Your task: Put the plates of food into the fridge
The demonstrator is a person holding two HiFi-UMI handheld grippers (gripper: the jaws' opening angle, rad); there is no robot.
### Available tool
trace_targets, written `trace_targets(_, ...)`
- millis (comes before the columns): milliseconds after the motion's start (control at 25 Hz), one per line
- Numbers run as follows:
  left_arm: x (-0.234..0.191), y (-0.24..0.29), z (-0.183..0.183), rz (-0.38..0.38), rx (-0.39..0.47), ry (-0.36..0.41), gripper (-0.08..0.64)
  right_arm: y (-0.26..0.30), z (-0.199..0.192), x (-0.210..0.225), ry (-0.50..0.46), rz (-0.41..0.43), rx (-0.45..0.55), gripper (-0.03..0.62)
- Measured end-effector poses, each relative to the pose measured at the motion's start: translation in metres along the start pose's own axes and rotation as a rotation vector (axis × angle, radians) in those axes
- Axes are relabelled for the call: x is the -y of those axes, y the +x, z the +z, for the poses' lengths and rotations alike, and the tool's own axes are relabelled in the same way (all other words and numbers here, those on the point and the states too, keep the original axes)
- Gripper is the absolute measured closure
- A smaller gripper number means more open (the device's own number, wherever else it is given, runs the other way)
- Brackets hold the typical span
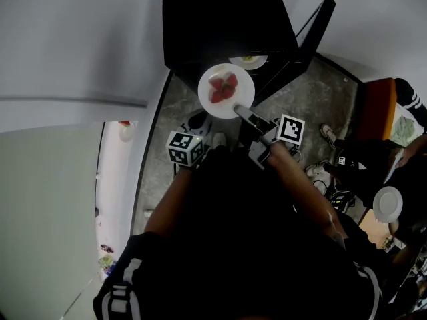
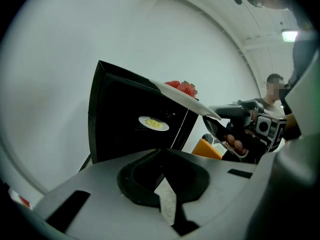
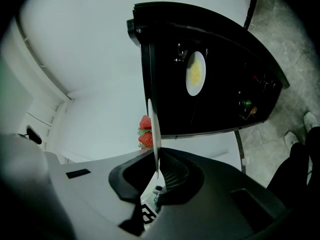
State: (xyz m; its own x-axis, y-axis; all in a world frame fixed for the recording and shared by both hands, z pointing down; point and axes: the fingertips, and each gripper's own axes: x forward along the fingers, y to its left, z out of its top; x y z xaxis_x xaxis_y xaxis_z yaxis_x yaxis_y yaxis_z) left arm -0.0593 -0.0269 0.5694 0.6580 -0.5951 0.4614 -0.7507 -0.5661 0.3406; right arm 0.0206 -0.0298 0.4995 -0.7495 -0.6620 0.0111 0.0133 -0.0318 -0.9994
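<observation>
From the head view, a white plate of strawberries (image 1: 225, 90) shows its full round face, held roughly level in the air just in front of the black fridge (image 1: 220, 19), whose door (image 1: 315, 24) stands open to the right. The plate is outside the fridge.

The right gripper (image 3: 159, 171) has its jaws closed tight on the plate's near rim. In its own view the plate appears edge-on as a thin white line running straight away from the jaws towards the fridge opening, with the strawberries (image 3: 145, 131) on its left face.

Only the left gripper view shows the plate from the side, sloping down towards the right gripper's jaws.

Both gripper views show a second plate with yellow food (image 3: 195, 73) lying on a shelf inside the fridge.

The left gripper (image 2: 162, 156) has its jaws closed together with nothing between them, aimed at the fridge.
</observation>
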Motion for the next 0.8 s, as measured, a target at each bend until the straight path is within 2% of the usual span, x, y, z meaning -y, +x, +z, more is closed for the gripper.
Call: trace_targets(800,-0.011,-0.015,-0.011,0.045,-0.010,-0.022,0.540,-0.006,0.001,0.075,0.038,-0.086,-0.018,0.555)
